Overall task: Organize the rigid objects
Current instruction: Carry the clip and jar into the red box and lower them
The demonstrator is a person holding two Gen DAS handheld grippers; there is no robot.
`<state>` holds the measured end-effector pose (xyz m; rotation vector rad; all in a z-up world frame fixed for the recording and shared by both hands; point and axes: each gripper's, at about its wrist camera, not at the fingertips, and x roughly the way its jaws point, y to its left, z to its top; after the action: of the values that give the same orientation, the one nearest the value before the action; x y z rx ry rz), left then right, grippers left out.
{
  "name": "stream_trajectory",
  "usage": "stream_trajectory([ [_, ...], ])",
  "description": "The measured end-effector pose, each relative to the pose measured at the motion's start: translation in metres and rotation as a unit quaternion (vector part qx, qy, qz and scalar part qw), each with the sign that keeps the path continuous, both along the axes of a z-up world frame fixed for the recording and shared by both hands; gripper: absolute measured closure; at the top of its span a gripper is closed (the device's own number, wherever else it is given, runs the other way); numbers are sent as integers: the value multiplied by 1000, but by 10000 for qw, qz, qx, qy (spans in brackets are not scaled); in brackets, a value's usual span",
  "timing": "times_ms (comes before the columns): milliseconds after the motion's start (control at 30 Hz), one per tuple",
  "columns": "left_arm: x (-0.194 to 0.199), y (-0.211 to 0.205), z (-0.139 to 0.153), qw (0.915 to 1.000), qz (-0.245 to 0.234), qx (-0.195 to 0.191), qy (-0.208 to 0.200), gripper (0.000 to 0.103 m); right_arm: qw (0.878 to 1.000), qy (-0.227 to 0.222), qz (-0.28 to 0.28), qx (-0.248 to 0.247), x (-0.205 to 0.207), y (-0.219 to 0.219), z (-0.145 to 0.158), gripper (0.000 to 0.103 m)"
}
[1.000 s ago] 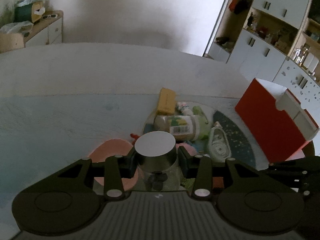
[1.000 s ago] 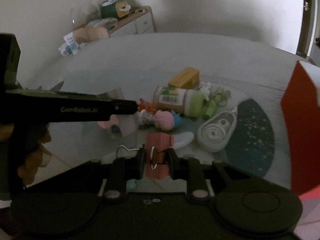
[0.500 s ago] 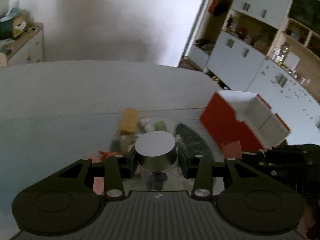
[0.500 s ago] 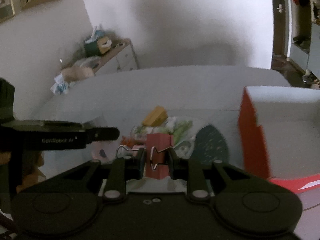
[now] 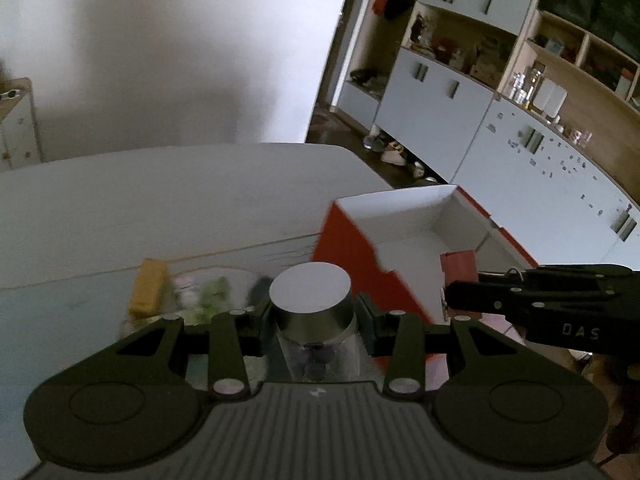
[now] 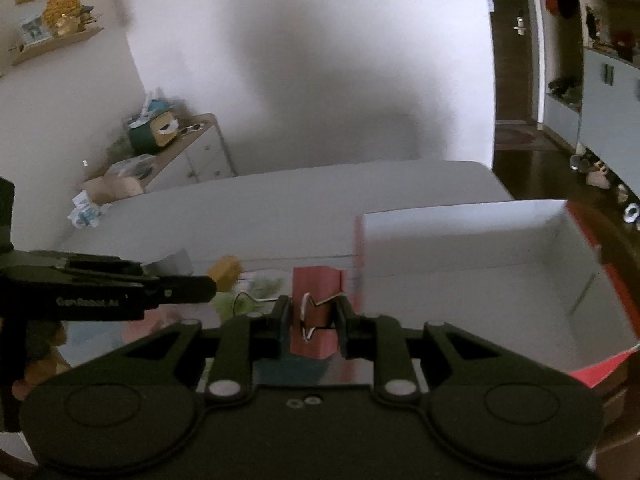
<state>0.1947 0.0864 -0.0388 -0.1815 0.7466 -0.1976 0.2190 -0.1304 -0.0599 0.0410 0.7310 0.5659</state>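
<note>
Jar [image 5: 314, 312] first: a small clear one with a flat silver lid, it sits low in the centre of the left wrist view, pinched on both sides by the left gripper [image 5: 314, 316], whose jaws are drawn in only as far as the jar's width allows; some dark round things show through the glass below the lid. Just right of it and further back stands the red box [image 5: 352, 264], open at the top with a white inside, filling the middle right of that frame. Over on the right edge of the same view the other tool reaches in sideways, a red binder clip [image 5: 458, 268] at its tip, hanging over the near side of the box opening. From the right wrist view the right gripper [image 6: 312, 316] shows at bottom centre with its jaws nearly together, clamped on the clip's red body [image 6: 314, 312], the wire handles sticking out to either side; the box's white interior [image 6: 480, 280] spreads across the right half of the frame, just beside the clip. Left of the box, on the pale table [image 5: 120, 208], lies a blurred heap of leftover items, of which only a yellow block [image 5: 148, 288] is clear enough to name. White cupboards with open shelves [image 5: 500, 100] fill the upper right of the left view, and a low dresser [image 6: 188, 160] piled with clutter stands at the left of the right view.
</note>
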Motion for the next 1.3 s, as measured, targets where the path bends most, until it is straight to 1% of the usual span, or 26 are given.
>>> stream_trajectory([
  [300,55,-76,0,9994,-291,105,166,62,9995,43,-209,-214,34,-66,-19,81],
  [500,97,-125,-5,9975,-587,246,311,62,9984,156,-258,-475,59,-96,-38,81],
  [600,119,-144,-12,9961,-716,241,445,62,9975,171,-234,-651,68,-102,-48,81],
  [700,143,-160,-24,9940,-834,195,676,62,9962,196,-193,-823,77,-106,-57,81],
  [867,179,-184,-50,9900,-882,164,1089,62,9933,273,-143,-1117,95,-107,-71,81],
  [1067,210,-205,-79,9850,-881,120,1482,62,9861,449,108,-1598,114,-98,-86,81],
  [1300,231,-215,-99,9796,-854,131,1817,62,9769,683,160,-2019,124,-83,-104,81],
])
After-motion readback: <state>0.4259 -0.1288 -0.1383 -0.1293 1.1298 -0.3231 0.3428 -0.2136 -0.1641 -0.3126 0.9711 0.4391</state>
